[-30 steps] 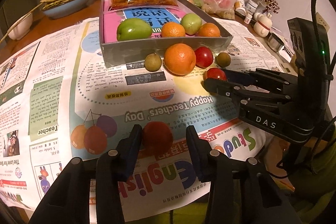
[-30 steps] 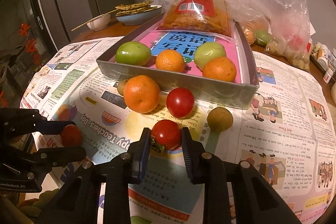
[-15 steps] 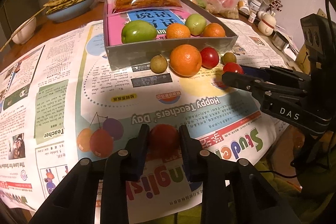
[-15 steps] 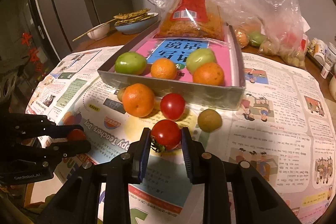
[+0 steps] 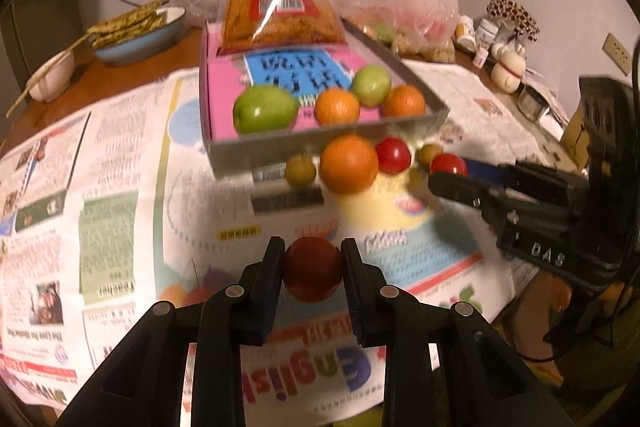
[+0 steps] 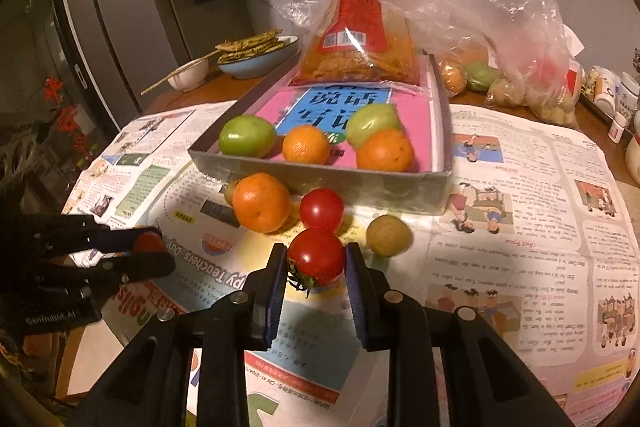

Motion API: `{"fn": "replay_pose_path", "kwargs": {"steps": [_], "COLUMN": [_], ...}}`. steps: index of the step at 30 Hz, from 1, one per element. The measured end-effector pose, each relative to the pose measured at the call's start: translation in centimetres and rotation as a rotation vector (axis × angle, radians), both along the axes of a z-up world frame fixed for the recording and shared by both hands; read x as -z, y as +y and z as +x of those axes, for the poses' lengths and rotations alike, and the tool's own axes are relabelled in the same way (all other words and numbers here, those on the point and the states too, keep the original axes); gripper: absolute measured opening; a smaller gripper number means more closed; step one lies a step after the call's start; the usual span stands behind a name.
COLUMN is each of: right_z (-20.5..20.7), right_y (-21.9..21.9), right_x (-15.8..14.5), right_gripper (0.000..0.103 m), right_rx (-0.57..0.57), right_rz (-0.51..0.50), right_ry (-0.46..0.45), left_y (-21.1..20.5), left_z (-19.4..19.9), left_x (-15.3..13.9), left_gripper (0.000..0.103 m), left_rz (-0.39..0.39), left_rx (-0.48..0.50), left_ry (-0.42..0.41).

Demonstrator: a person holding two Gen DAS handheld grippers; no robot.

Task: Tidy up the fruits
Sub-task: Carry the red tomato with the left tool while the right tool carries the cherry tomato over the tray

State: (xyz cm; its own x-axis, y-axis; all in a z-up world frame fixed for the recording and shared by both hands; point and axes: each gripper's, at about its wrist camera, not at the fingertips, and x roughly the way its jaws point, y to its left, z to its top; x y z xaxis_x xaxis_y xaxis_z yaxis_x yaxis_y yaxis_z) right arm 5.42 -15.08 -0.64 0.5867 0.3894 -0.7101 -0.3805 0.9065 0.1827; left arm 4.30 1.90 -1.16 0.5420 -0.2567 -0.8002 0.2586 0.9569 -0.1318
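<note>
My left gripper (image 5: pixel 313 269) is shut on a dark red tomato (image 5: pixel 312 274), held above the newspaper. My right gripper (image 6: pixel 316 263) is shut on a bright red tomato (image 6: pixel 316 257) with a green stem; it also shows in the left wrist view (image 5: pixel 448 163). The grey box (image 6: pixel 320 183) with a pink and blue lining holds two green fruits (image 6: pixel 247 137) and two oranges (image 6: pixel 306 145). In front of the box lie a large orange (image 6: pixel 262 203), another red tomato (image 6: pixel 321 209) and small brown-green fruits (image 6: pixel 388 235).
A red snack bag (image 6: pixel 360 35) leans at the back of the box. A clear plastic bag with more fruit (image 6: pixel 500 67) lies behind on the right. A blue bowl of flatbreads (image 6: pixel 256 55) and a white bowl (image 6: pixel 188 77) stand at the back left. Small bottles (image 5: pixel 484 35) stand far right.
Both grippers have risen and moved toward the box with their tomatoes. The left gripper shut on its tomato at the start and now holds it off the newspaper.
</note>
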Motion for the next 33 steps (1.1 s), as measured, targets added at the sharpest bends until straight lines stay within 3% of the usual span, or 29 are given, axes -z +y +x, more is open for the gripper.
{"fn": "replay_pose_path", "kwargs": {"steps": [15, 33], "right_z": [2.3, 4.1], "right_y": [-3.5, -4.8], "right_x": [-1.6, -3.1], "right_gripper": [0.029, 0.029], "right_rx": [0.069, 0.109], "right_rz": [0.038, 0.049], "right_ry": [-0.019, -0.037], "left_y": [-2.6, -4.2], "left_z": [4.8, 8.4], "left_x": [-2.6, -3.4], "left_gripper": [0.03, 0.03], "left_rz": [0.0, 0.001], "left_rx": [0.008, 0.007], "left_ry": [-0.03, -0.036]}}
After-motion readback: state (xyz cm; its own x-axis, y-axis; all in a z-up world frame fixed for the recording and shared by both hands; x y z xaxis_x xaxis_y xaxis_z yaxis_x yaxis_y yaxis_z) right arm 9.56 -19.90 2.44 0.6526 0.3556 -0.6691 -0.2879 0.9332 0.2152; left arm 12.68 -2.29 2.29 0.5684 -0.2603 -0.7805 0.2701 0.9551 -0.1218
